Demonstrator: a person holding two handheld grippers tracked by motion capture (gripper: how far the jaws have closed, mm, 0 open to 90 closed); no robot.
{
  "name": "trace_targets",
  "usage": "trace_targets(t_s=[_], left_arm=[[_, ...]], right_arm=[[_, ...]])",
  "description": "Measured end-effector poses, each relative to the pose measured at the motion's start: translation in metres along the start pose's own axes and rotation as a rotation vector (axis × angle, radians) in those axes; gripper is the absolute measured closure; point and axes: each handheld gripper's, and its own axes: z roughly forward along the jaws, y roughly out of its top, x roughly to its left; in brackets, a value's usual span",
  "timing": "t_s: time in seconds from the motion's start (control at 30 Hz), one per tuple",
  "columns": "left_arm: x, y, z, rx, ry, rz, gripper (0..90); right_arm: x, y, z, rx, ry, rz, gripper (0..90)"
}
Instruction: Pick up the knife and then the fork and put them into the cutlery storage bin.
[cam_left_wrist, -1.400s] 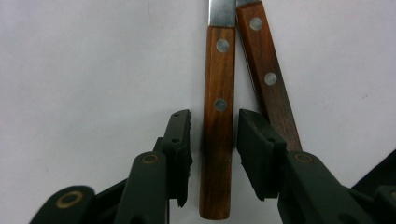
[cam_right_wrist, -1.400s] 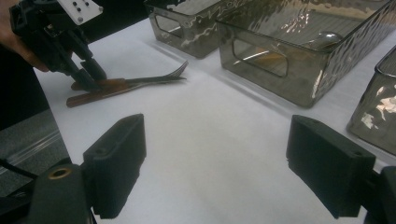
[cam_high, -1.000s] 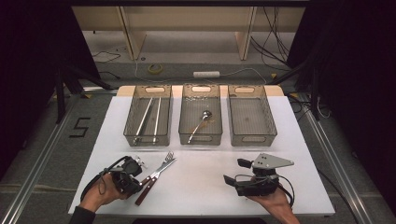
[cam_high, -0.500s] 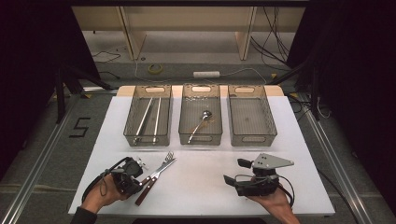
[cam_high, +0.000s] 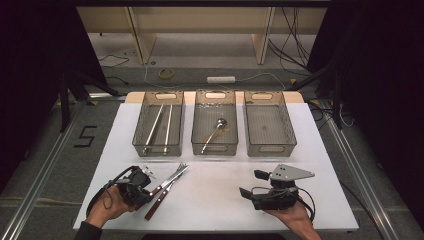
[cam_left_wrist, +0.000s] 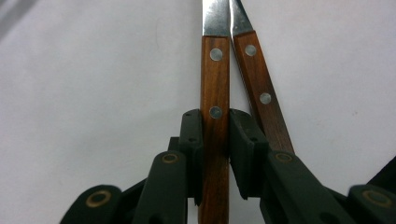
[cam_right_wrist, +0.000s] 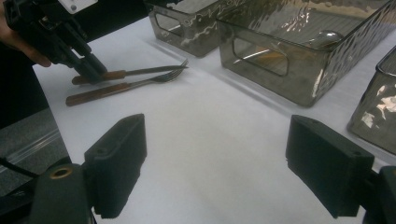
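High view: left tool (cam_high: 145, 186) sits low at the near-left of the white bench (cam_high: 220, 200), its jaws around the handle end of one of two wood-handled pieces lying side by side, a knife (cam_high: 161, 186) and a fork (cam_high: 167, 186). The jaws have just been closing; since a second ago the hand hasn't shifted, so the grab is on and a lift looks next. Right tool (cam_high: 248, 192) rests on the near-right, idle. Three clear bins (cam_high: 264, 148) stand behind; the left one holds long metal pieces, the middle a spoon (cam_high: 216, 129).

Left gripper view: jaws pinch a brown riveted handle (cam_left_wrist: 215, 116), pads flush on both sides. The second handle (cam_left_wrist: 262, 98) lies touching beside it, outside the grip.

Right gripper view: own jaws spread wide, nothing between. Farther off, the left tool clamps the knife handle; fork lies just beside.
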Motion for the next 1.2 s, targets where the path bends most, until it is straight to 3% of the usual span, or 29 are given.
trace_targets(t_s=[0.17, 0.3, 0.47, 0.67, 0.8, 1.1, 1.2], left_arm=[[-0.002, 0.005, -0.009, -0.029, -0.026, -0.011, 75.5], [-0.011, 0.014, -0.015, -0.033, -0.063, 0.018, 75.5], [-0.031, 0.036, -0.025, -0.038, -0.103, 0.096, 75.5], [-0.05, 0.062, -0.026, -0.048, -0.164, 0.176, 75.4], [-0.058, 0.074, -0.024, -0.032, -0.168, 0.216, 75.5], [-0.069, 0.092, -0.015, -0.009, -0.196, 0.24, 75.5], [-0.072, 0.098, -0.013, -0.003, -0.205, 0.251, 75.5]], right_arm=[[0.001, 0.001, 0.0, -0.005, 0.005, -0.006, 21.4], [0.005, 0.003, 0.002, -0.011, 0.021, -0.031, 21.4], [0.017, 0.007, 0.004, -0.02, 0.052, -0.07, 21.6], [0.034, 0.013, 0.011, -0.01, 0.075, -0.144, 21.7], [0.04, 0.013, 0.015, 0.005, 0.076, -0.201, 21.9], [0.056, 0.014, 0.028, 0.056, 0.051, -0.341, 24.9], [0.059, 0.014, 0.032, 0.065, 0.062, -0.362, 25.6]])
